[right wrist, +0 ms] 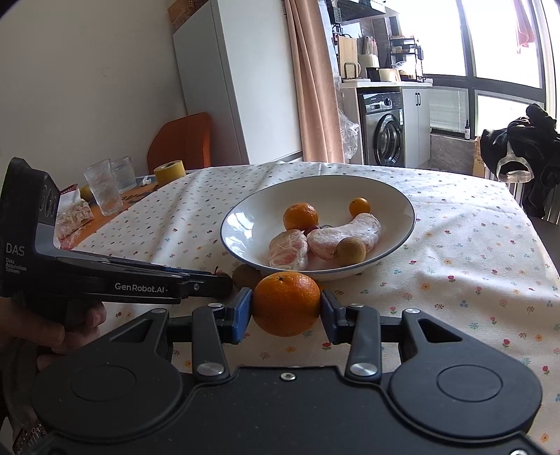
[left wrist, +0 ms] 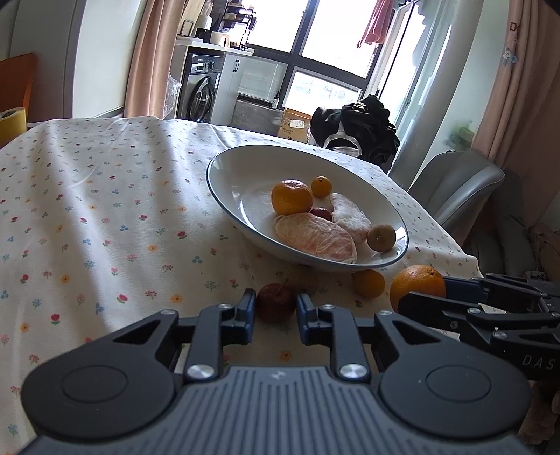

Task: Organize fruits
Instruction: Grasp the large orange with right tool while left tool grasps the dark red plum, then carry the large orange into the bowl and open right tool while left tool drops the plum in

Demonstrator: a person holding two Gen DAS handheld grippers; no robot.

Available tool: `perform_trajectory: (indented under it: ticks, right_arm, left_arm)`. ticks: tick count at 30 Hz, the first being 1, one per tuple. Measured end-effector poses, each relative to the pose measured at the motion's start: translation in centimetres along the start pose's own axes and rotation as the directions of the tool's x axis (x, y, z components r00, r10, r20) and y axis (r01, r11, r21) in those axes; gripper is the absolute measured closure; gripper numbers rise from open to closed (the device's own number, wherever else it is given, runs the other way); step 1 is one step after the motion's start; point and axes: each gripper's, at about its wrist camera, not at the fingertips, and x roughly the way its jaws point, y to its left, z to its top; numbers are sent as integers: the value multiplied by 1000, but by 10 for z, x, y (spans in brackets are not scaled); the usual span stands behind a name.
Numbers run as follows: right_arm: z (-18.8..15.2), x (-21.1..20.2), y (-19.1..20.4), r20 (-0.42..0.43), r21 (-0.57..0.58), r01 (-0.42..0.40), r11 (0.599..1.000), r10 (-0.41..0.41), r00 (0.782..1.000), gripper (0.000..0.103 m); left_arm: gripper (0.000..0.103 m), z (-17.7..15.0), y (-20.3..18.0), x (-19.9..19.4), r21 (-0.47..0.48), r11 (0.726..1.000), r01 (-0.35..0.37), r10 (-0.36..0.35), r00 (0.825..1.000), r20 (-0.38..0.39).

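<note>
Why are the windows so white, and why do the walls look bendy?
Left wrist view: the window is blown out by daylight, a sunlit band crosses the tablecloth, and the fisheye lens bows the curtain. Right wrist view: the window glares white too, and the white cabinet leans.

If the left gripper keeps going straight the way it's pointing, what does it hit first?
Most likely the small dark red fruit sitting between the left gripper's open fingers; beyond it stands the bowl.
</note>
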Motion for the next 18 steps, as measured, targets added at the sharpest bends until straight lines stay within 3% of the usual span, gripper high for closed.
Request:
perform_trajectory:
  ticks: [7, 18]
  right_arm:
    - [1, -12, -5, 48, -19, -88, 996, 88, 995, 63]
    - [19, -25, -4, 105, -38, -152, 988, 155, 982, 63]
  left_arm:
    - [81, 0, -4, -12, -1, 1000, -11, 11, 1000, 22]
    - [81, 12, -3, -28, -1, 1000, -3, 3, 998, 68]
